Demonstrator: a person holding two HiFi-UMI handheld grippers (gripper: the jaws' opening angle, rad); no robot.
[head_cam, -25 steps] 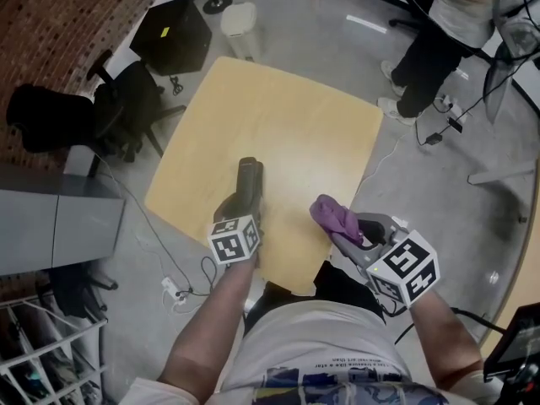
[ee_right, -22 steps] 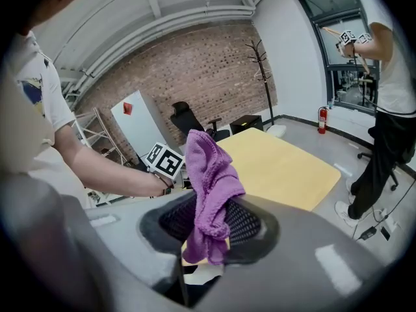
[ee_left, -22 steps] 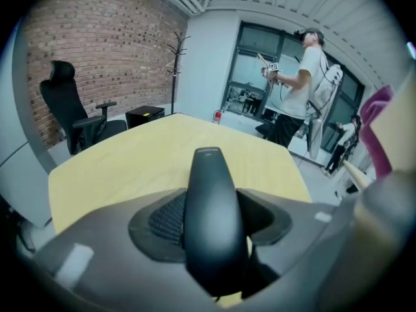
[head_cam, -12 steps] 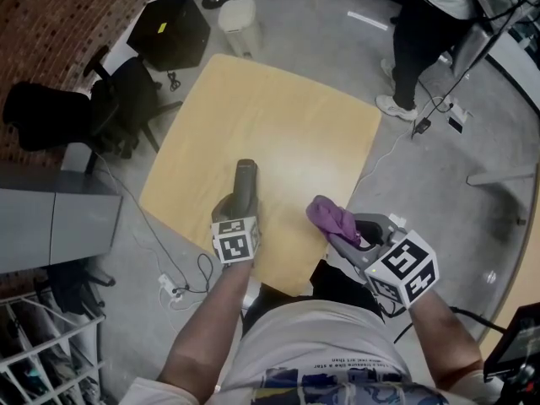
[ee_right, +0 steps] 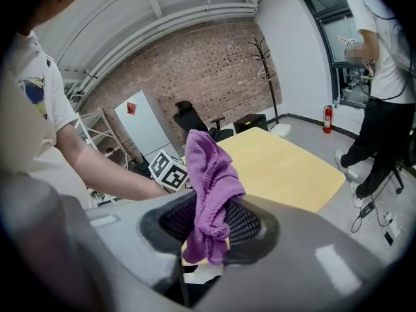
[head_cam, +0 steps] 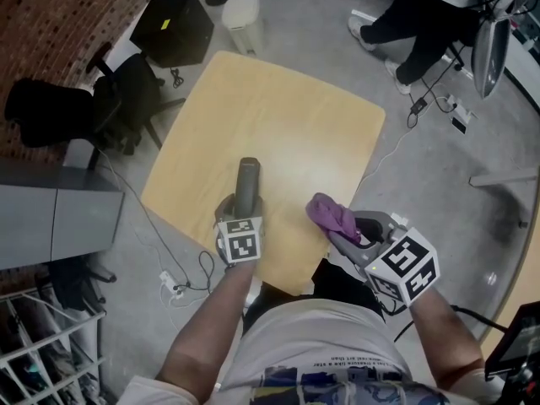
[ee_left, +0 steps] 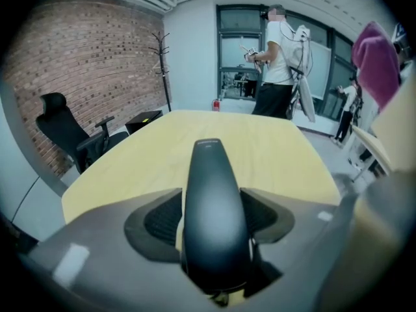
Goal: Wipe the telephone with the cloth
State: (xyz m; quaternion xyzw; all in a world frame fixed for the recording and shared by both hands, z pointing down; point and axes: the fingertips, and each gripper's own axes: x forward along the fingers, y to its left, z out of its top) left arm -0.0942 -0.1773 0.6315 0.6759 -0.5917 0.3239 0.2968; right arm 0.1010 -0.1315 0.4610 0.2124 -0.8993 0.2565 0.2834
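1. While the left gripper (head_cam: 243, 211) has just been opening its jaws wider, the dark phone (head_cam: 247, 184) sits between them, pads against its sides, over the table's near edge.
2. Right gripper (head_cam: 342, 230): jaws clamped on a bunched purple cloth (head_cam: 332, 215), held at the near right corner, apart from the phone.
3. Table (head_cam: 287, 116): pale wood, rounded corners, light glare at centre.
4. Room: grey concrete floor (head_cam: 439, 167) with trailing cables (head_cam: 181, 289); brick wall (head_cam: 51, 24) and black chair (head_cam: 76, 112) at left; a person (head_cam: 422, 15) stands beyond the far corner.
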